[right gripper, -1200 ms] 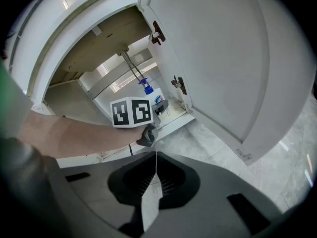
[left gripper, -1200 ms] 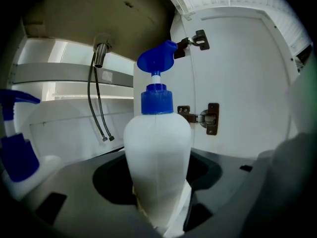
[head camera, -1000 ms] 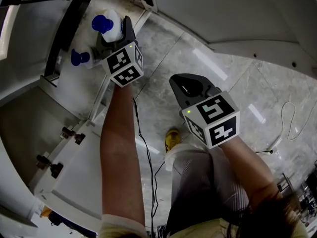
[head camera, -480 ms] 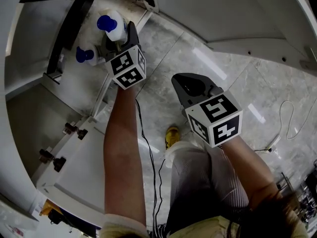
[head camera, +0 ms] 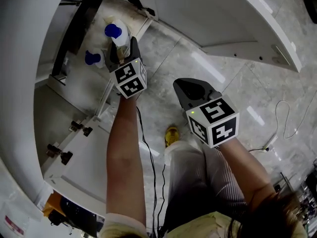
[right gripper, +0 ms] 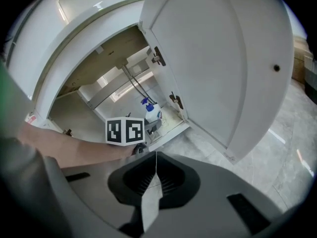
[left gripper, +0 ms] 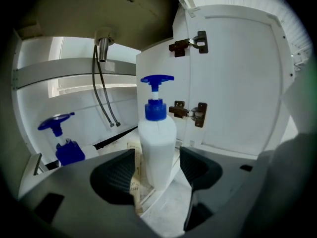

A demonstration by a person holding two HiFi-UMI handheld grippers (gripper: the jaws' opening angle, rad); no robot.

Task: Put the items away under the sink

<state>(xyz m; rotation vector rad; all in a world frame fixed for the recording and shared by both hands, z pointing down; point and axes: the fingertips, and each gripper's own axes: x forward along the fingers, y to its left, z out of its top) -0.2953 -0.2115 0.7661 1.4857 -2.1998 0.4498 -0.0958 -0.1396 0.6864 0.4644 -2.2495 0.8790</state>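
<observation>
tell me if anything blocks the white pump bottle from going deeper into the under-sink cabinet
Nothing visible does. The white pump bottle stands between the left gripper's open jaws near the cabinet's front edge; the other pump bottle sits off to its left, the hoses hang farther back, the door is open.

Pump bottles: two, with blue pumps. The white bottle (left gripper: 156,148) is at the front edge of the cabinet floor (head camera: 86,90); the second bottle (left gripper: 69,151) is further in.
Grippers: two, the left gripper (head camera: 121,47) and the right gripper (head camera: 184,86).
Marker cubes (head camera: 130,78): two, one per gripper.
Cabinet doors (left gripper: 237,83): two, both open.
Hinges (left gripper: 189,112): four, two per door.
Hoses (left gripper: 101,98): two.
</observation>
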